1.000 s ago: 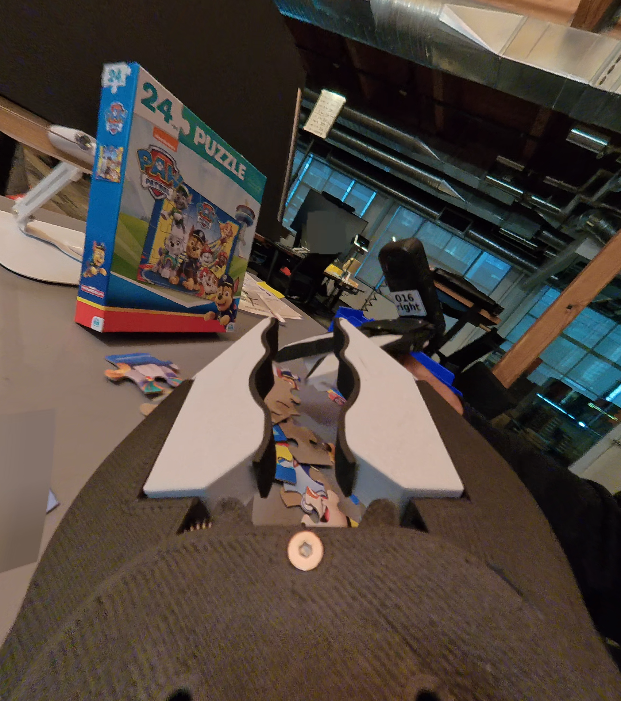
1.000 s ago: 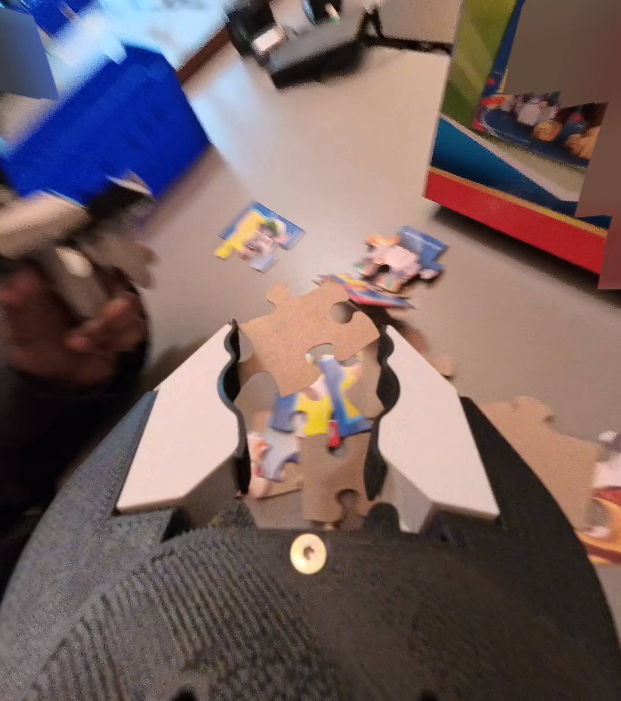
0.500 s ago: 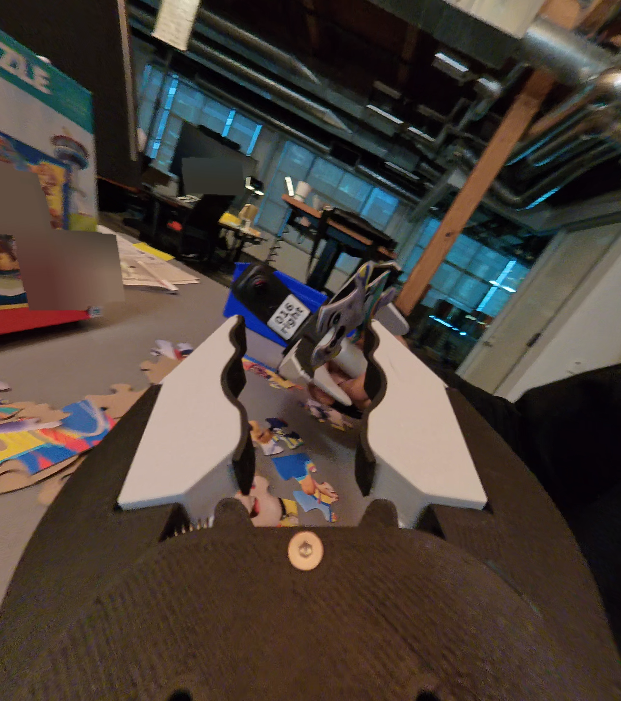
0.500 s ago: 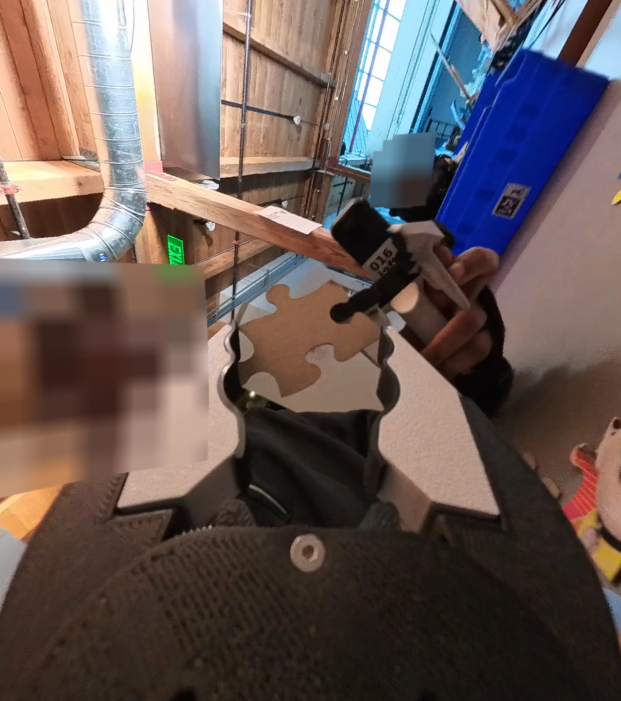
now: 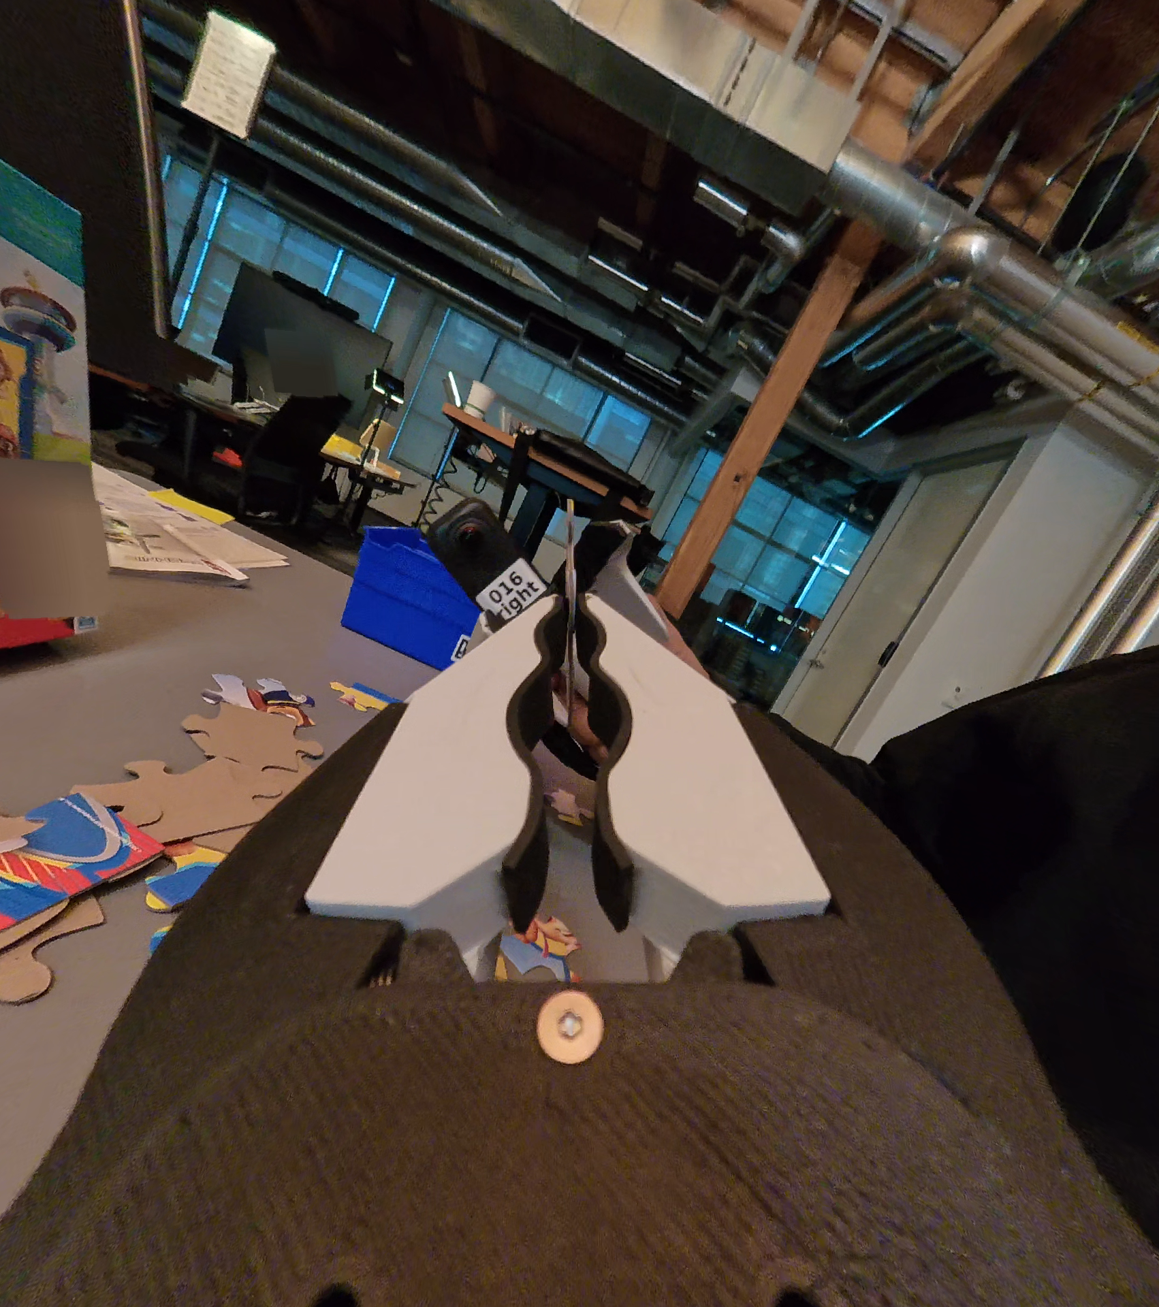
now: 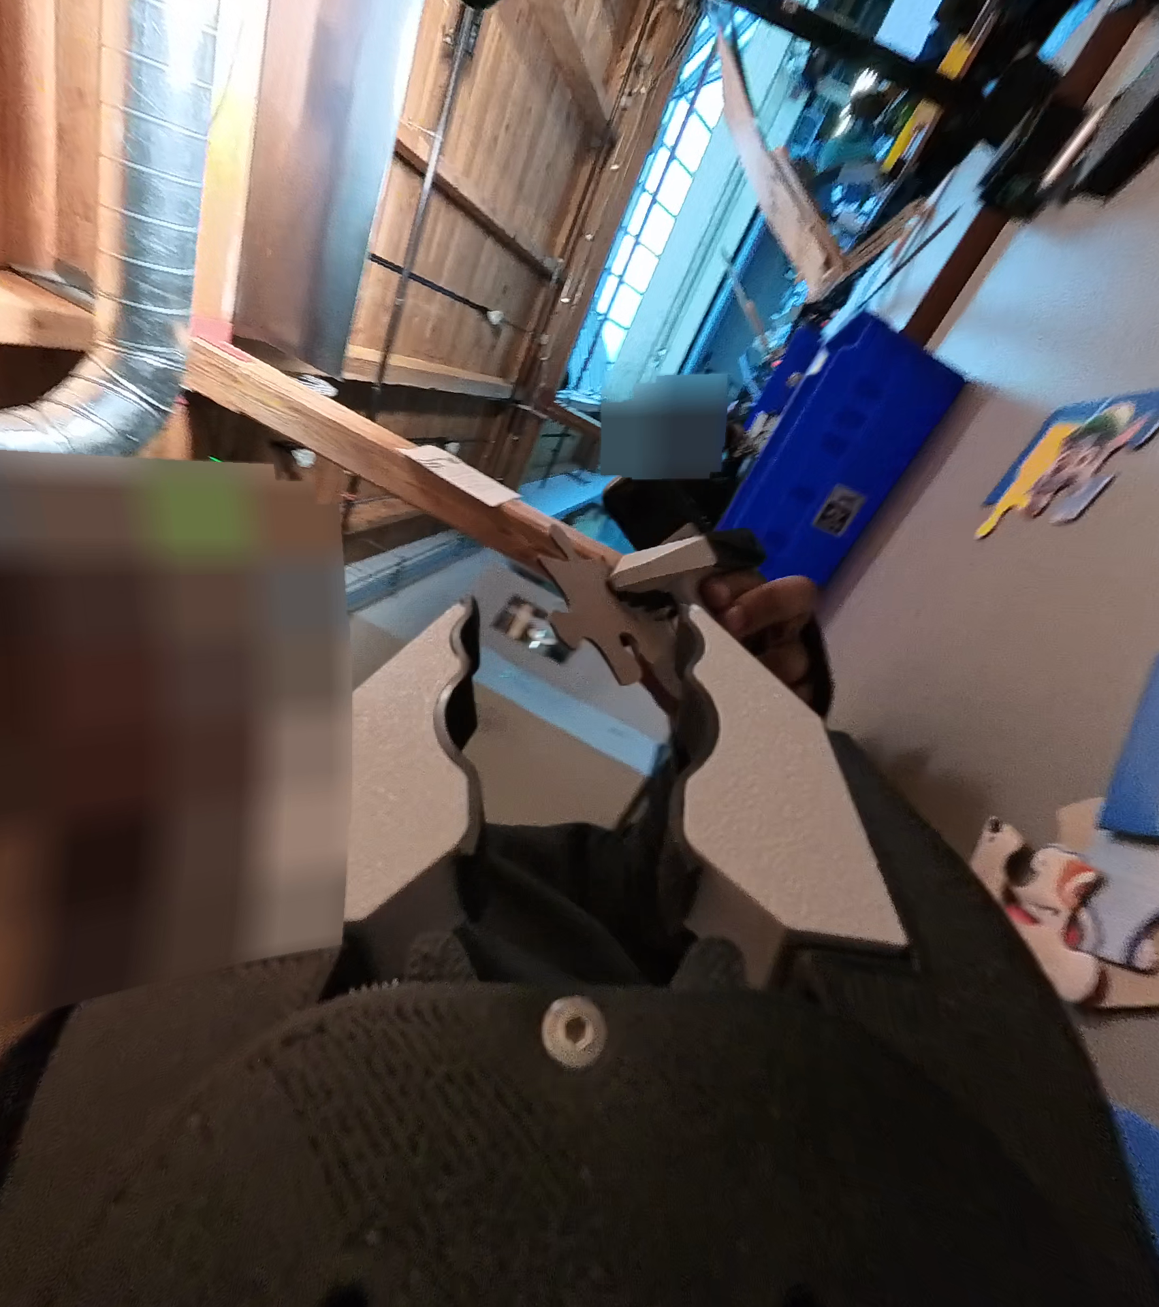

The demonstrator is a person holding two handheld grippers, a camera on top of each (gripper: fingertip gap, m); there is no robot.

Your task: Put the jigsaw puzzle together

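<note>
Above grey table [image 5: 138, 679], left gripper [image 5: 568, 615] clamping edge-on puzzle piece [image 5: 569, 566]; right gripper [image 6: 573, 629] gaping wide, gripping nothing; blue bin [image 5: 407, 601] sitting behind; loose pieces [image 5: 46, 870] lying leftward.

A cardboard puzzle piece [image 5: 568, 566] stands edge-on, raised above the surface [image 5: 138, 679], pinched between the closed left gripper [image 5: 568, 615] fingertips; right gripper [image 6: 577, 636] gapes beside it.

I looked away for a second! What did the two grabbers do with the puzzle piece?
The left gripper closed on the puzzle piece; the right gripper, which had carried it up from the table, opened and let go. The puzzle box and blue bin stayed put.
</note>
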